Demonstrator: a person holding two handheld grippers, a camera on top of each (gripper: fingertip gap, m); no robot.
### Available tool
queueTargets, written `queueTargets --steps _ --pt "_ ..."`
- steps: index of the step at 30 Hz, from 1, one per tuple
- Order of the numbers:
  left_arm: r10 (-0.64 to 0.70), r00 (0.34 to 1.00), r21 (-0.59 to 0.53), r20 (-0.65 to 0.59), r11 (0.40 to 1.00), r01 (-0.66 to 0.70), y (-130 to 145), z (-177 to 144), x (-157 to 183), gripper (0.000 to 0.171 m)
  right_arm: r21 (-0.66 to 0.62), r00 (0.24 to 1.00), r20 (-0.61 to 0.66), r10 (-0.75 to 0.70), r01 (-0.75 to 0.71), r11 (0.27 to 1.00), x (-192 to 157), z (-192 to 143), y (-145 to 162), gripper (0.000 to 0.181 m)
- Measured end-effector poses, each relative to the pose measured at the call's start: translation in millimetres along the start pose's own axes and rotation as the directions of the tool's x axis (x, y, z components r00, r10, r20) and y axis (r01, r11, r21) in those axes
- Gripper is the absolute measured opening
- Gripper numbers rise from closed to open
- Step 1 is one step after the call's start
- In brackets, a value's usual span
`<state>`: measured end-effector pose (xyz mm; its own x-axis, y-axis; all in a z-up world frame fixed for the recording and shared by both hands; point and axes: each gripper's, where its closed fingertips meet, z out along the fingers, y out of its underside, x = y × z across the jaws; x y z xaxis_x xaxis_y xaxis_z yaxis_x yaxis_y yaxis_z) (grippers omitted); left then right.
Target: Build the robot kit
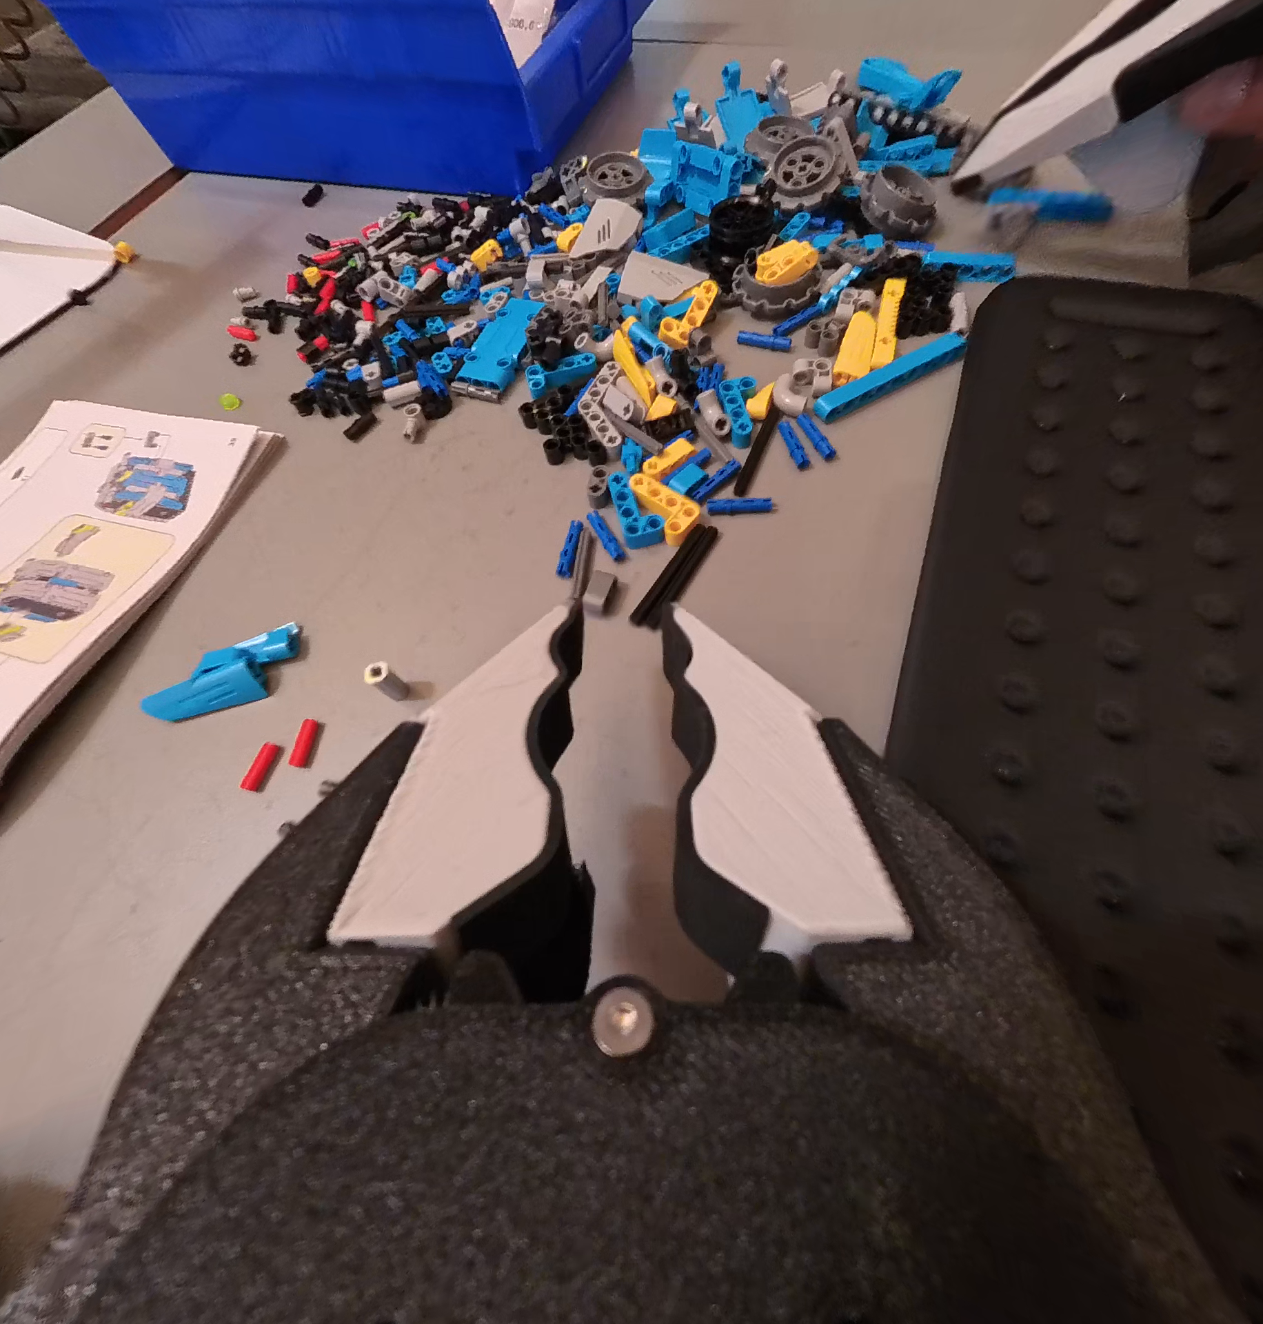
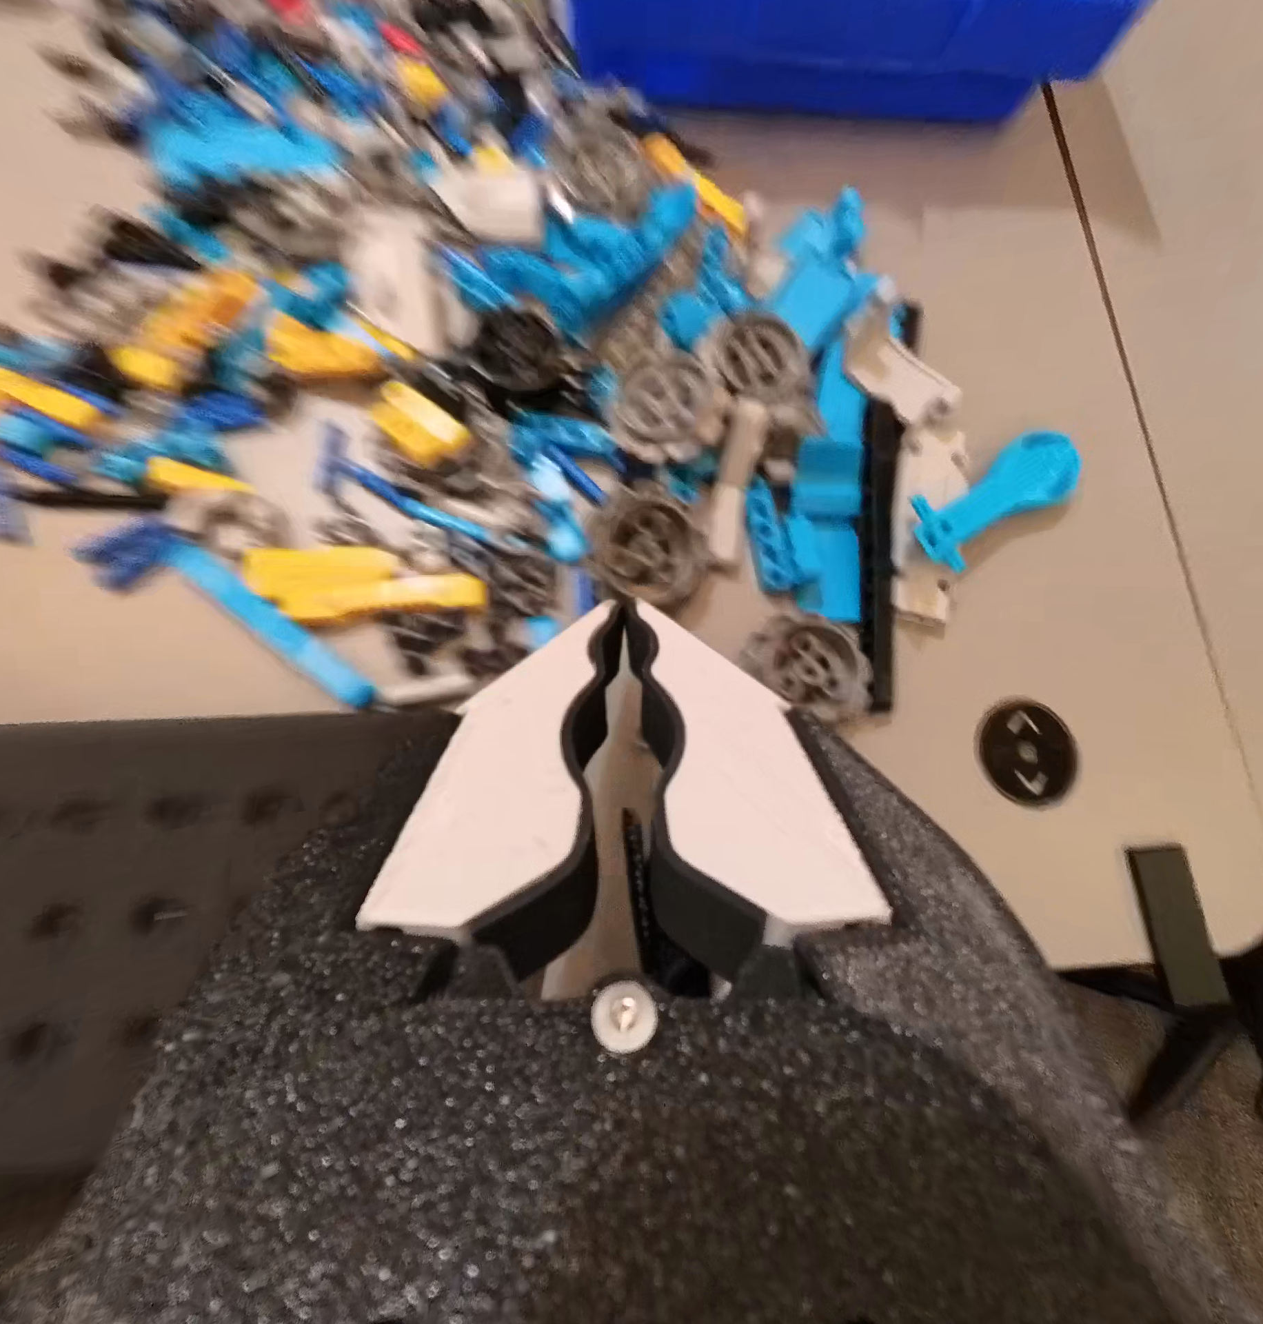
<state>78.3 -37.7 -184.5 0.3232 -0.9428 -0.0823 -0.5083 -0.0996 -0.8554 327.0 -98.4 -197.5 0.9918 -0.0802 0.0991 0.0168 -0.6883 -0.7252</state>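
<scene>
Two handheld grippers work over a grey table (image 1: 414,544) strewn with a pile of small plastic building parts (image 1: 614,308). Left gripper (image 1: 621,616): jaws parted with a clear gap, nothing between them; the tips hover just short of a small grey connector (image 1: 603,593) and a pair of black axles (image 1: 675,573) at the near edge of the pile. Right gripper (image 2: 625,609): jaws drawn together until the tips all but meet; the view is motion-blurred and no part can be seen pinched between them, so it reads as clenched on nothing. Its tips sit at the near edge of the pile, just in front of a grey toothed wheel (image 2: 646,537). In the left wrist view the right gripper (image 1: 972,175) shows at far right, beside a light-blue beam (image 1: 1051,204); whether it touches the beam cannot be told. Adjacent items: blue storage bin (image 1: 342,93) behind the pile, open instruction booklet (image 1: 84,544) to the left, a light-blue panel piece (image 1: 220,680), two red pins (image 1: 281,752), a black studded mat (image 1: 1116,645) to the right. Handling judgement: the parts are light, rigid and smooth, liable to skid or flip when nudged; pins and axles are best taken across the shaft at mid-length, beams across their narrow width
</scene>
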Motion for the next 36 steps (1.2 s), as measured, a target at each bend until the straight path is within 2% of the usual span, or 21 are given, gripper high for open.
queueTargets --steps 3,4,7,9,12,18,23,35,36 --pt "-0.108 0.989 0.008 -0.1 0.994 0.109 -21 14 5 0.02 0.189 0.99 0.139 -0.023 -0.004 0.982 -67 -26 -50 0.003" --pt "-0.099 0.983 -0.019 -0.153 0.995 0.097 -26 21 10 0.02 0.228 0.98 0.191 -0.053 0.008 0.974 -94 -29 -59 0.001" --pt "0.097 0.993 -0.096 -0.064 0.99 -0.102 -35 45 -8 0.02 0.241 0.956 0.262 -0.133 0.069 0.968 -143 -28 -59 0.0" --pt "0.123 0.984 -0.152 -0.131 0.978 -0.142 -35 58 -4 0.02 0.242 0.939 0.312 -0.142 0.066 0.968 -158 -28 -58 0.0" --pt "0.085 0.974 -0.185 -0.208 0.975 -0.125 -33 71 -1 0.02 0.225 0.924 0.361 -0.124 0.043 0.974 -159 -23 -55 0.0" --pt "0.079 0.962 -0.218 -0.262 0.966 -0.138 -20 87 -1 0.018 0.187 0.887 0.457 -0.072 -0.017 0.982 -153 -13 -44 0.001" --pt "-0.031 0.94 -0.208 -0.338 0.977 -0.042 -20 88 7 0.004 0.184 0.856 0.512 -0.075 -0.023 0.983 -159 -15 -42 0.002" --pt "-0.046 0.953 -0.196 -0.301 0.98 -0.014 -21 84 -1 0.0 0.162 0.825 0.564 -0.028 -0.077 0.984 -158 -17 -42 0.006" --pt "-0.046 0.952 -0.195 -0.302 0.981 -0.015 -22 84 0 0.004 0.162 0.826 0.563 -0.029 -0.076 0.984 -158 -17 -42 0.006"
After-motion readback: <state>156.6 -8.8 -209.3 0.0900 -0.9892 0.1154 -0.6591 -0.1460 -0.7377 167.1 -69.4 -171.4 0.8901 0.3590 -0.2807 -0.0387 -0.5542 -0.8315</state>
